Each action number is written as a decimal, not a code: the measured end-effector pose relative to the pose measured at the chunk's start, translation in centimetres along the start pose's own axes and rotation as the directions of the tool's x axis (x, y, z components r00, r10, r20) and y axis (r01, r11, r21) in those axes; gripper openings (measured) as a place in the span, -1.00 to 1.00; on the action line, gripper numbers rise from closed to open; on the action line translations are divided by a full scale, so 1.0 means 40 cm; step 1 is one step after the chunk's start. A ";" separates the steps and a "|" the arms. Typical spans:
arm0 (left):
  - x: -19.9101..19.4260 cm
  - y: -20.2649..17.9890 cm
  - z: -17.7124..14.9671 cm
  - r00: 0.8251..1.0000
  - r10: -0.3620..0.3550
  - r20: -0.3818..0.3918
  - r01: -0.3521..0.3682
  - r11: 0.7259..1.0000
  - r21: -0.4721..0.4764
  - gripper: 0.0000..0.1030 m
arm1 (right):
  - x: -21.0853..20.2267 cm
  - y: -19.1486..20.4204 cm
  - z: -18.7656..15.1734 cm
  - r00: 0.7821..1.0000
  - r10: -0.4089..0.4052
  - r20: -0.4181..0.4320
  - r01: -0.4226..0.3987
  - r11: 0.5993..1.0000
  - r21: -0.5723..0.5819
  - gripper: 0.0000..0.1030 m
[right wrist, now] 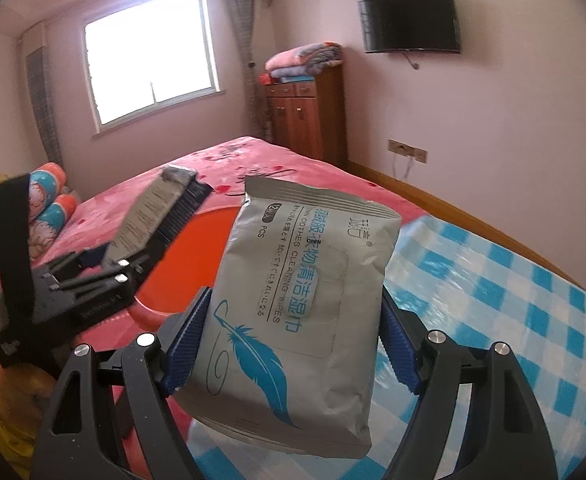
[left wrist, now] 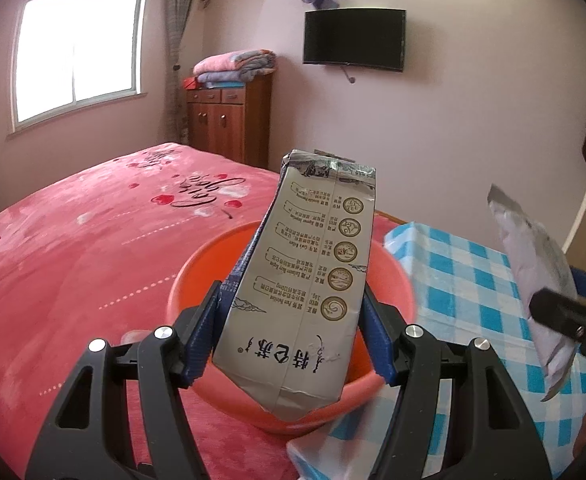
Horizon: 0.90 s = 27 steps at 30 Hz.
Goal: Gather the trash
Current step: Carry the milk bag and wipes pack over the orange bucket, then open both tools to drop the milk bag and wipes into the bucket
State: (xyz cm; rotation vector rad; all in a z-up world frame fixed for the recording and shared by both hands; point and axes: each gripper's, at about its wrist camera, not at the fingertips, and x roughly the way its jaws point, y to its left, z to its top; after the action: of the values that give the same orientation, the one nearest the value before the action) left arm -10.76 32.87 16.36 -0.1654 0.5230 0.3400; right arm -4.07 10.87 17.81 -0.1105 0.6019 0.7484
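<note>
Orange basin (left wrist: 197, 272), seemingly on bed (left wrist: 93, 240)

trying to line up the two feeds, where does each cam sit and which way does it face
Left wrist: on the left tongs, looking along them at the milk carton they clamp over the orange basin; right tongs at the edge.
Right wrist: on the right tongs, facing the wipes pack they grip; left tongs visible.
Shared: basin, pink bed, checked cloth, TV.

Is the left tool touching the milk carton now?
Touching. The left wrist view shows the left tool with both blue fingers pressed against the sides of the milk carton.
</note>
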 end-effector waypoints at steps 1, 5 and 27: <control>0.006 0.007 -0.001 1.000 0.003 -0.005 -0.004 1.000 -0.004 0.26 | 0.011 0.011 0.012 1.000 0.008 0.001 -0.008 1.000 -0.009 0.51; 0.031 0.032 -0.003 1.000 0.018 -0.023 -0.018 1.000 -0.021 0.26 | 0.045 0.045 0.045 0.999 0.040 -0.002 -0.040 0.999 -0.027 0.51; 0.135 0.085 -0.033 0.993 0.089 -0.080 -0.090 0.996 -0.011 0.84 | 0.237 0.078 0.091 0.996 0.084 -0.044 -0.084 0.996 0.009 0.82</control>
State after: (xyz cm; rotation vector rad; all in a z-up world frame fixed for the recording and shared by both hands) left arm -8.21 37.20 12.23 -0.1707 0.6081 0.4259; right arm 1.01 20.00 15.97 -0.0953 0.6543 0.8265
